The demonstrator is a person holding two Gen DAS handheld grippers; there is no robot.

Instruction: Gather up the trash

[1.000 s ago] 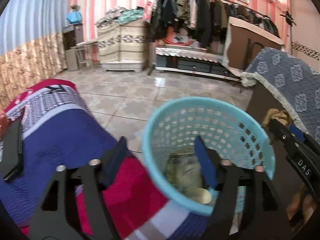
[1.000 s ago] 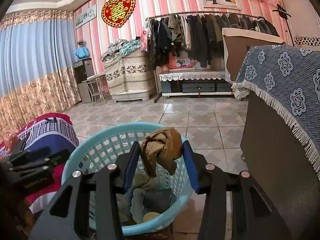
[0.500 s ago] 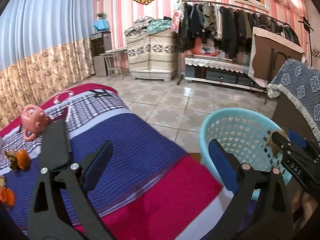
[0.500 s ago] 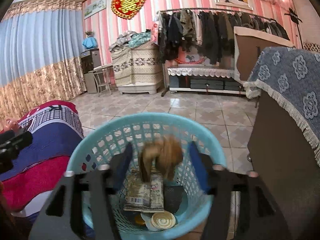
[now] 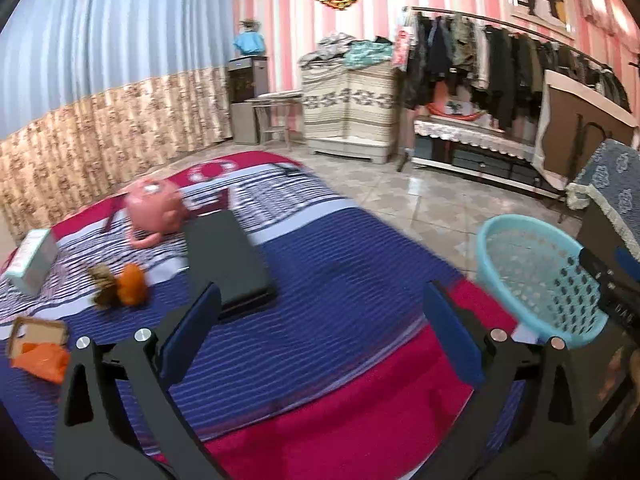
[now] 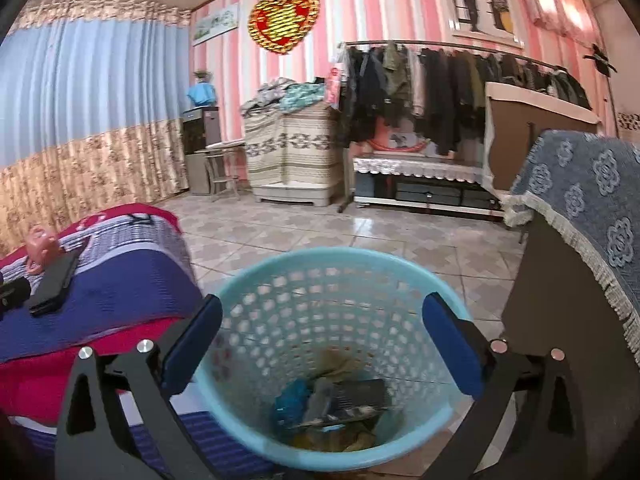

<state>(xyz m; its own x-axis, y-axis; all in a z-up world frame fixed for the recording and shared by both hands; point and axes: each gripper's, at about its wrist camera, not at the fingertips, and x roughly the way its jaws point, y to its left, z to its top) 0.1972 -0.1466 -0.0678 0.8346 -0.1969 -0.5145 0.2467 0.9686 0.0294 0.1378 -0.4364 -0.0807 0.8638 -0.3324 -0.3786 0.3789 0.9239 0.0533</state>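
The light blue plastic basket [image 6: 344,280] stands on the floor beside the bed, with several pieces of trash [image 6: 332,404] at its bottom. My right gripper [image 6: 320,344] is open and empty above the basket's mouth. My left gripper [image 5: 320,332] is open and empty over the blue and red bedspread [image 5: 328,280]. On the bed to its left lie an orange and brown scrap [image 5: 120,286], an orange wrapper with a small cardboard box [image 5: 38,346] and a white box [image 5: 32,256]. The basket also shows at the right of the left wrist view [image 5: 536,264].
A black flat case [image 5: 228,256] and a pink doll head [image 5: 154,212] lie on the bed. A dark cabinet with a blue floral cloth [image 6: 580,208] stands right of the basket. Tiled floor, a clothes rack [image 6: 440,92] and curtains lie beyond.
My right gripper opened and the brown crumpled scrap dropped into the basket. My left gripper swung left from the basket to over the bed.
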